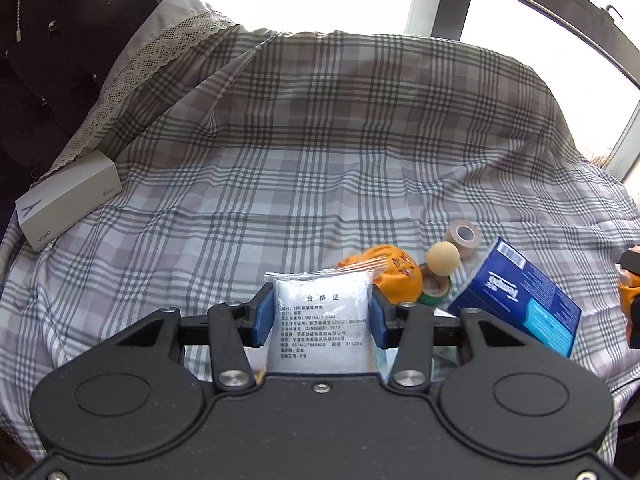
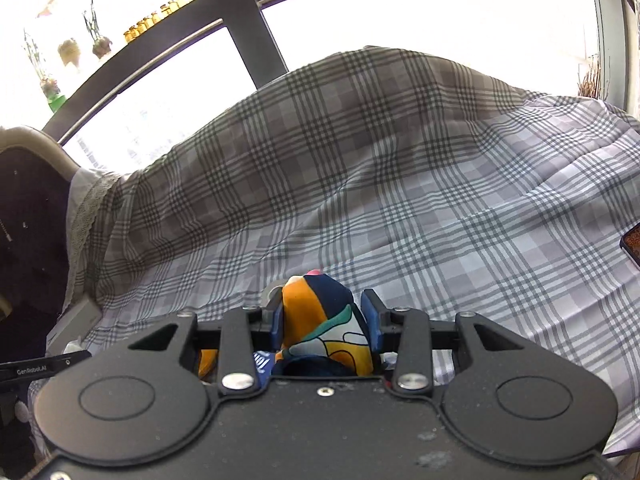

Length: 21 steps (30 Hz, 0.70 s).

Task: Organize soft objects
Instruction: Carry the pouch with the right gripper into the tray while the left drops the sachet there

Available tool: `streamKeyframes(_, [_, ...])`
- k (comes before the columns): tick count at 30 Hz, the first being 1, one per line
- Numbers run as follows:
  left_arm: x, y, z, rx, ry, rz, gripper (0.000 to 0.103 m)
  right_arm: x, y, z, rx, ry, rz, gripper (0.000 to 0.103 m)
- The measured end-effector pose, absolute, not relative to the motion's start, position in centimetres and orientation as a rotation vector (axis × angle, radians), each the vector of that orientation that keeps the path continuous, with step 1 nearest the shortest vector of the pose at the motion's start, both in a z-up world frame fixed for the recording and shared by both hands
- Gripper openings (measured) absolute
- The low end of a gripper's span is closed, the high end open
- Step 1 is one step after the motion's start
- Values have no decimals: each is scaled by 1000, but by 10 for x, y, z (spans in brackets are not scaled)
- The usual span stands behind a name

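My left gripper (image 1: 319, 312) is shut on a white plastic packet of cotton pads (image 1: 320, 328) with black print, lifted above the plaid bedspread (image 1: 320, 140). Behind it lie an orange soft toy (image 1: 394, 276), a beige foam ball (image 1: 442, 257), a green tape roll (image 1: 434, 289), a tan tape roll (image 1: 462, 235) and a blue tissue pack (image 1: 520, 304). My right gripper (image 2: 324, 320) is shut on a colourful orange, navy and teal plush toy (image 2: 320, 320), held above the bedspread (image 2: 400, 160).
A white phone box (image 1: 68, 200) rests at the left by a lace-edged pillow (image 1: 160, 52). A dark phone (image 2: 632, 242) lies at the right edge of the bed. Windows and a sill with bottles (image 2: 160, 16) stand behind the bed.
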<state>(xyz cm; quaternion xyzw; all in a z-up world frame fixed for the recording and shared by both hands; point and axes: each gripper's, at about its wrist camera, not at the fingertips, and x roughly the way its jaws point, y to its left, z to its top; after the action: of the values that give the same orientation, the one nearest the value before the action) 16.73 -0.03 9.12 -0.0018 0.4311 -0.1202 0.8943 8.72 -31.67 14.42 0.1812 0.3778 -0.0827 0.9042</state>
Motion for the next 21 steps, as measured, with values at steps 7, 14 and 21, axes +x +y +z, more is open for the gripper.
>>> streamKeyframes(7, [97,-3,76,-7,938,-295,47,16,-272,154,390,782,-68,38])
streamKeyframes(14, [49,-4,42,-10,1028,-257,47,-37,-243,139,409,858,-30,23])
streamKeyframes(21, [17,-9,22,49,1056,-254,48,-52,-226,112,408,962,-16,23])
